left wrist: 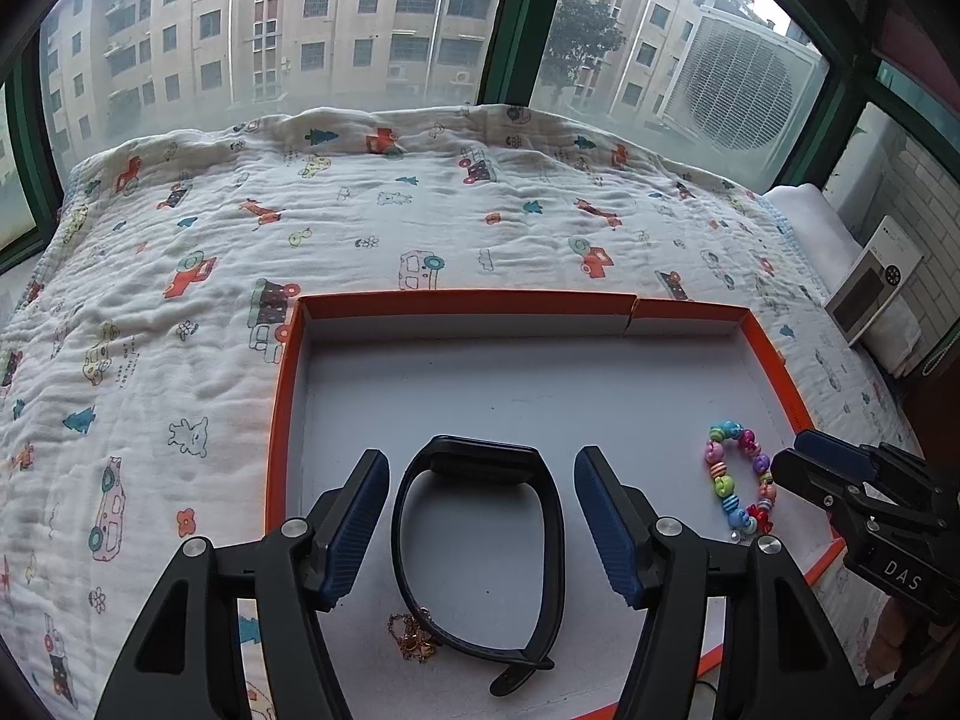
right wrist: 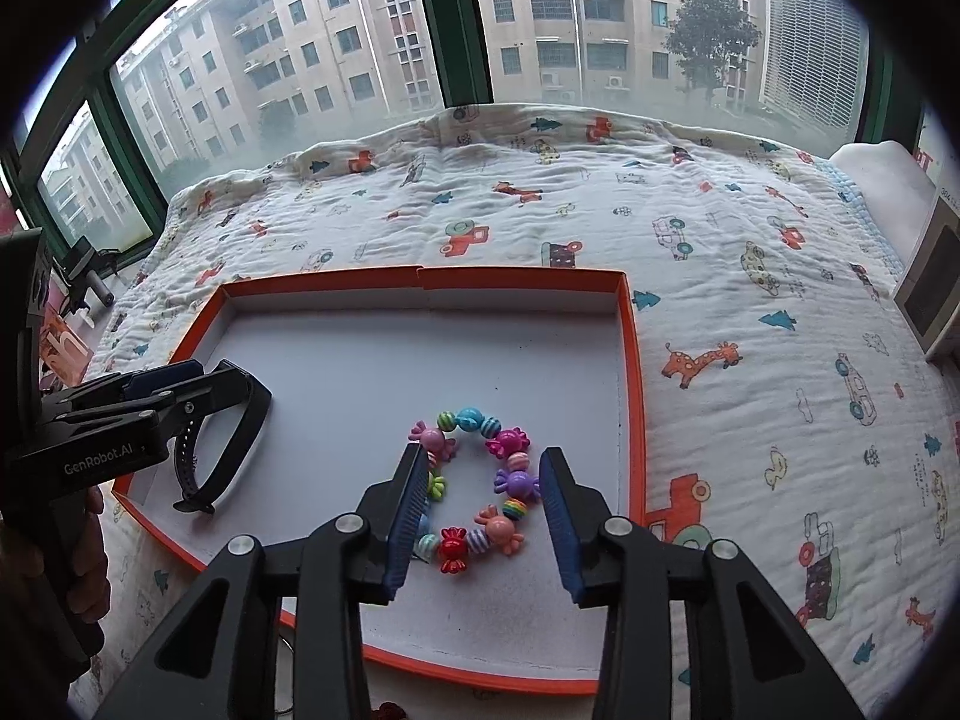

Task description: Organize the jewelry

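The shallow orange-rimmed cardboard tray [left wrist: 288, 372] with a white floor lies on a white quilted blanket printed with cartoon cars [left wrist: 180, 228]; its near rim is cut off by both claws' bodies. Inside it, the black rubber watch band [left wrist: 480, 552] lies as a closed loop toward the tray's left side, long axis running near to far, strap tail at the near end; a thin gold chain [left wrist: 414, 639] beside that tail is partly hidden. The left claw [left wrist: 480, 516] stands wide, straddling the band without touching. The colourful plastic bead bracelet [right wrist: 480, 480] lies flat near the tray's right wall, between the wide-spread fingers of the right claw [right wrist: 483, 510]. The tray's far half is bare.
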Demonstrator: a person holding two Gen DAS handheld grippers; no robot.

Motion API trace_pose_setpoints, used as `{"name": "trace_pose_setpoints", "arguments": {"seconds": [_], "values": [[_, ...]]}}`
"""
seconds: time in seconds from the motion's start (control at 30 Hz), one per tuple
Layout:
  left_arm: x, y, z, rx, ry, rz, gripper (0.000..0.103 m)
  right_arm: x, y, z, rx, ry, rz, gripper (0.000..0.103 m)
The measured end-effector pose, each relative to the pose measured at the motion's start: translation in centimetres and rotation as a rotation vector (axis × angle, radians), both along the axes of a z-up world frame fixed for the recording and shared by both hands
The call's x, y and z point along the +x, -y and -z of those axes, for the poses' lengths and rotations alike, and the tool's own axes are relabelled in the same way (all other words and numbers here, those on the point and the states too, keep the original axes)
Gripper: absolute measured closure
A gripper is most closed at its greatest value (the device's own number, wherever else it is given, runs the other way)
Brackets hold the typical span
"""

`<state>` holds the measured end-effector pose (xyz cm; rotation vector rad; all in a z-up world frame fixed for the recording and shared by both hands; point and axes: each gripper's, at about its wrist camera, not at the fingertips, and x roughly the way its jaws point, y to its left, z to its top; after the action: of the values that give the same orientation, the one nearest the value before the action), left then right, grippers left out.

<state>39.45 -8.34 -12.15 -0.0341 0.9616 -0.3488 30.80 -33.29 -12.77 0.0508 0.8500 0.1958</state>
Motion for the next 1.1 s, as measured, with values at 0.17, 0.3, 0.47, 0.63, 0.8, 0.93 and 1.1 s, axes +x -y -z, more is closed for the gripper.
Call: {"name": "trace_pose_setpoints", "arguments": {"seconds": [0.17,0.3,0.47,0.63,0.8,0.93,1.1], "values": [[-1.1,-0.6,-1.5,-0.012,0.019,-0.010,0.034,-0.9,-0.5,-1.3,-0.013,0.025,-0.020,0.054],[-2.7,-1.3,-3.0,-0.030,0.036,-0.024,0.034,-2.1,-1.0,-2.2,-0.036,0.048,-0.032,0.051],[-5.6,-2.5,-4.8,-0.034,0.051,-0.043,0.034,-4.1,-1.2,-3.0,-0.033,0.063,-0.044,0.049],[-9.2,-3.7,-6.0,-0.027,0.060,-0.058,0.034,-6.3,-0.9,-3.4,-0.029,0.065,-0.048,0.046],[-12.9,-4.9,-6.3,-0.011,0.060,-0.069,0.033,-8.7,-0.6,-3.1,-0.045,0.060,-0.059,0.042],[-15.8,-5.5,-6.0,-0.015,0.050,-0.074,0.033,-10.5,-0.2,-2.4,-0.063,0.047,-0.067,0.041],[-18.9,-5.9,-5.1,-0.011,0.031,-0.062,0.033,-12.7,0.5,-1.3,-0.062,0.018,-0.069,0.041]]}}
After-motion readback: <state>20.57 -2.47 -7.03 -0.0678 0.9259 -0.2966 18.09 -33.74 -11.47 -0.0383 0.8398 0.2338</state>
